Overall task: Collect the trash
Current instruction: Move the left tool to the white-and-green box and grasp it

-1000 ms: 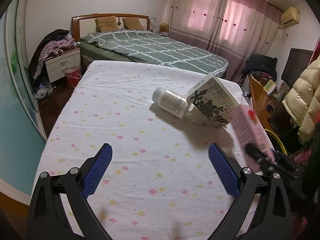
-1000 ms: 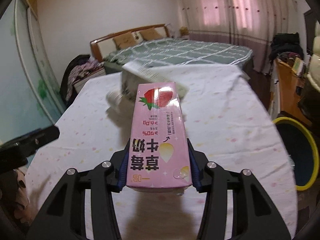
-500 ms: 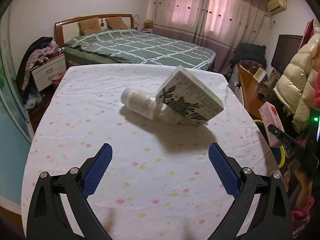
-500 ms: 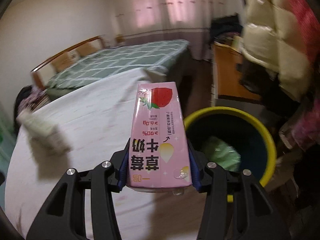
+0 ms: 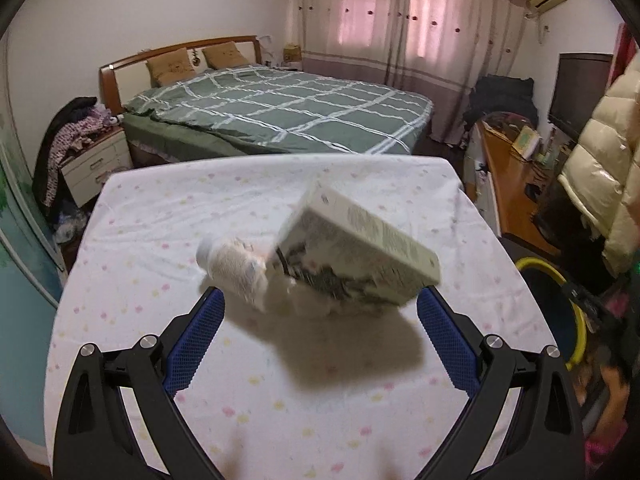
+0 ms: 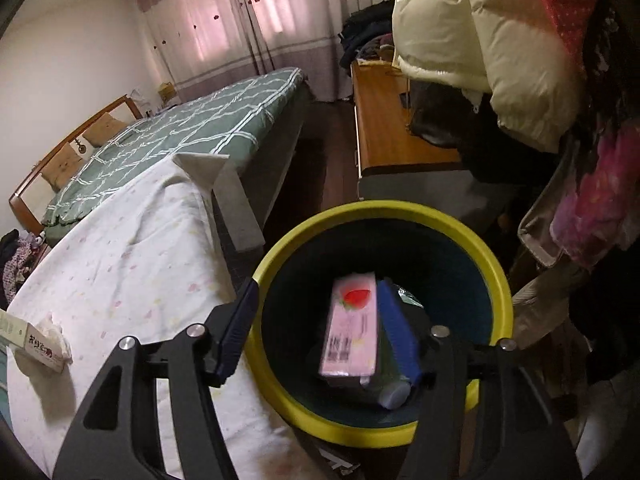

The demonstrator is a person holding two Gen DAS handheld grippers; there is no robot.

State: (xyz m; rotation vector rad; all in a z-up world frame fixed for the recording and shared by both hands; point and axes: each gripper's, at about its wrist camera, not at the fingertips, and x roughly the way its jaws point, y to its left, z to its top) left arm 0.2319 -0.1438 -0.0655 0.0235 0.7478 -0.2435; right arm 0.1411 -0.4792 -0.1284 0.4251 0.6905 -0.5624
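My right gripper (image 6: 316, 292) hangs over the yellow-rimmed bin (image 6: 400, 212), and its jaws are opening. The pink strawberry milk carton (image 6: 352, 328) is blurred between them, beside the right finger and clear of the left pad, dropping into the bin. My left gripper (image 5: 320, 300) is open over the flowered tablecloth (image 5: 160, 240), its fingers on either side of a white bottle (image 5: 236, 276), a crumpled tissue (image 5: 316, 304) and a tilted box with a floral print (image 5: 360, 256). That box (image 6: 36, 340) also shows at the right wrist view's left edge.
The bin (image 5: 560, 280) stands on the floor off the table's right edge and holds other trash, including a capped bottle (image 6: 394, 394). A green bed (image 5: 280, 112) lies beyond the table. A wooden desk (image 6: 392, 128) and hanging coats (image 6: 480, 40) crowd the right side.
The right gripper swung from over the table to above the bin and its jaws parted, letting the pink carton go. The left gripper moved closer to the bottle and box.
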